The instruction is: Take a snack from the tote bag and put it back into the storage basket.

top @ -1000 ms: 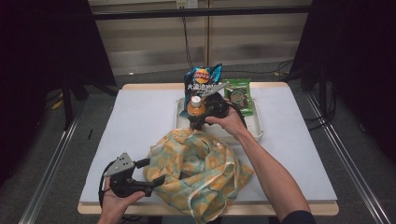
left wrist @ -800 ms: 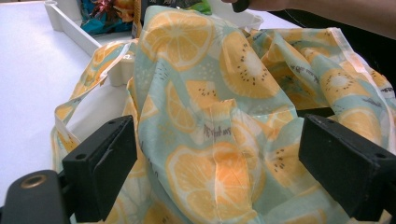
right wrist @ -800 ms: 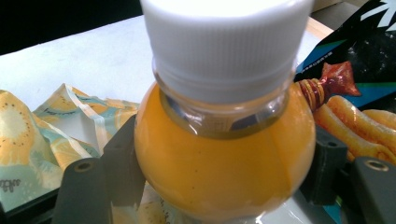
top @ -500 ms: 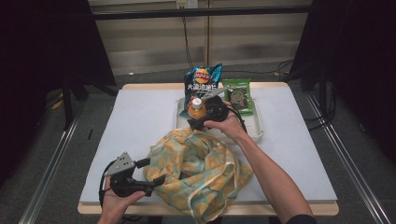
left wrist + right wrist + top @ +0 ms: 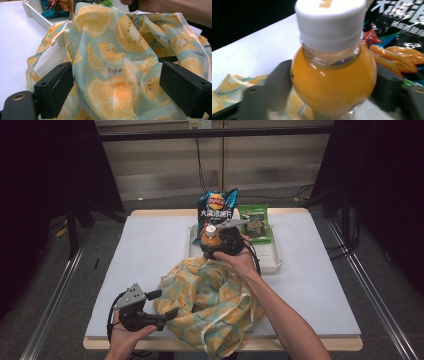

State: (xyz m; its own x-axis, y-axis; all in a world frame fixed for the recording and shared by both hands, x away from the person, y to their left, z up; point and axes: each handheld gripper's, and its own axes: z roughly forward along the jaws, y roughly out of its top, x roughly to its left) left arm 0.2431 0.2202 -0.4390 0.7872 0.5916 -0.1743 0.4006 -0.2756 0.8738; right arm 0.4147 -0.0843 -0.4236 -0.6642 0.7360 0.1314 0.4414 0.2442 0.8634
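Note:
A small bottle of orange juice (image 5: 210, 236) with a white cap stands upright at the near edge of the white tray (image 5: 272, 262). My right gripper (image 5: 215, 246) has it between its jaws, which have just been closing on the bottle's round shoulder (image 5: 332, 75); both pads touch it. A fruit-print cloth bag (image 5: 210, 300) lies crumpled on the table's near side. My left gripper (image 5: 162, 303) sits at the bag's left edge, jaws wide open, with the bag's cloth (image 5: 112, 62) bulging loosely between them.
A blue chips bag (image 5: 216, 207) and a green snack packet (image 5: 254, 222) stand in the tray behind the bottle. The tray's corner (image 5: 37, 15) lies just beyond the bag. White tabletop (image 5: 150, 250) stretches to the left and right.
My right hand with the bottle has shifted slightly nearer, toward the cloth bag. The left gripper has stayed put.

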